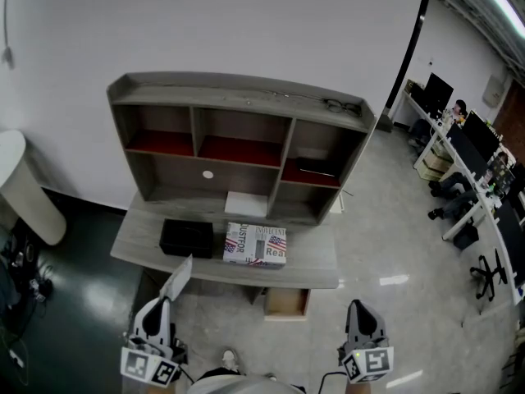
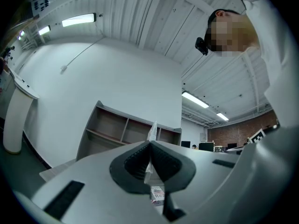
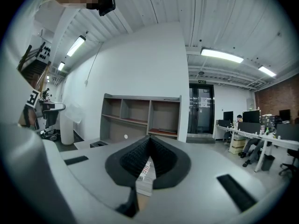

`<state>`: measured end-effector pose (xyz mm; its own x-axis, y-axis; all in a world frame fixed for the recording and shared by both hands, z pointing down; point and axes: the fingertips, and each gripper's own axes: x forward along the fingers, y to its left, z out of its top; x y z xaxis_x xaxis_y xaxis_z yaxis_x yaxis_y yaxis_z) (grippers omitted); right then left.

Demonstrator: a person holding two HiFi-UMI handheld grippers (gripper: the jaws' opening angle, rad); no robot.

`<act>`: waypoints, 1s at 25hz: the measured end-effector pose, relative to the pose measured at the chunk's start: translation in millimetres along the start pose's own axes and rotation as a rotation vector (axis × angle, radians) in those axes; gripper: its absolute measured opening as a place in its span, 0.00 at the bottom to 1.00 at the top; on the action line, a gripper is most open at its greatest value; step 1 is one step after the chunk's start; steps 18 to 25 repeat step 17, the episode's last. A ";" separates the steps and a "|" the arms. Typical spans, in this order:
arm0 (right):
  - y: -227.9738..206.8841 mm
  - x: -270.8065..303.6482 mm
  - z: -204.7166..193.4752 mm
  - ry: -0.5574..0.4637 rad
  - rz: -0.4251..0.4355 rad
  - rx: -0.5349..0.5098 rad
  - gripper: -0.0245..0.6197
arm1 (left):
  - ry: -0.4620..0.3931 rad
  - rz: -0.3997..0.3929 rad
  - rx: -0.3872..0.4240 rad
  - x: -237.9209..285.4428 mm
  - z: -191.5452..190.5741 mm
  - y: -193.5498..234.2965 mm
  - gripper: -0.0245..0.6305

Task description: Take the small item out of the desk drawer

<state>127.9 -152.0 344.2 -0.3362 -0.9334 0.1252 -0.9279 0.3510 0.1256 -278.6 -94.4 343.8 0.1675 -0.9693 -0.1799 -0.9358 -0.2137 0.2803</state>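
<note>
- Head view: L claw (image 1: pixel 167 302) low at frame's left, R claw (image 1: pixel 358 307) low at right, both in front of the tabletop (image 1: pixel 316 259) and well apart from each other.
- Small item (image 1: pixel 178 278) = thin whitish packet. It's out of the drawer, sticking up from the L claw's tip, just short of the tabletop's front edge.
- Left gripper view: L claw (image 2: pixel 149 143) clenched on the small item (image 2: pixel 152 131); the ribbed pads pinch its lower part and the top pokes up past them. Head view is too small to show that pinch.
- Right gripper view: R claw (image 3: pixel 148 140) clenched tight, pads meeting w/ nothing between.
- Drawer (image 1: pixel 287 302) shows only in head view: pulled out under the tabletop's front, light wood inside, between the two claws.
- On the tabletop: black box (image 1: pixel 186 237) just beside printed box (image 1: pixel 255 245), both in front of the shelf unit (image 1: pixel 238 97).
- Printed box also peeks through the gap under each claw's pads (image 2: pixel 157 195) (image 3: pixel 145 168); the black box is clear only in head view.
- Shelf unit: red-lined upper bays, dark flat thing (image 1: pixel 316 169) in the R bay.
- Right gripper view adds a dark double door (image 3: pixel 201 111) right of the shelves.
- Row of office desks (image 1: pixel 467 150) w/ monitors sits far right, also in right gripper view.
</note>
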 end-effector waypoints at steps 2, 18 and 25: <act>0.9 -0.6 -1.4 0.003 0.002 -0.001 0.07 | 0.004 -0.006 -0.003 1.5 -2.0 -0.3 0.07; 0.5 -2.5 -3.2 0.021 -0.011 -0.015 0.07 | 0.022 -0.047 -0.019 17.2 -12.3 -3.8 0.07; 0.5 -2.5 -3.2 0.021 -0.011 -0.015 0.07 | 0.022 -0.047 -0.019 17.2 -12.3 -3.8 0.07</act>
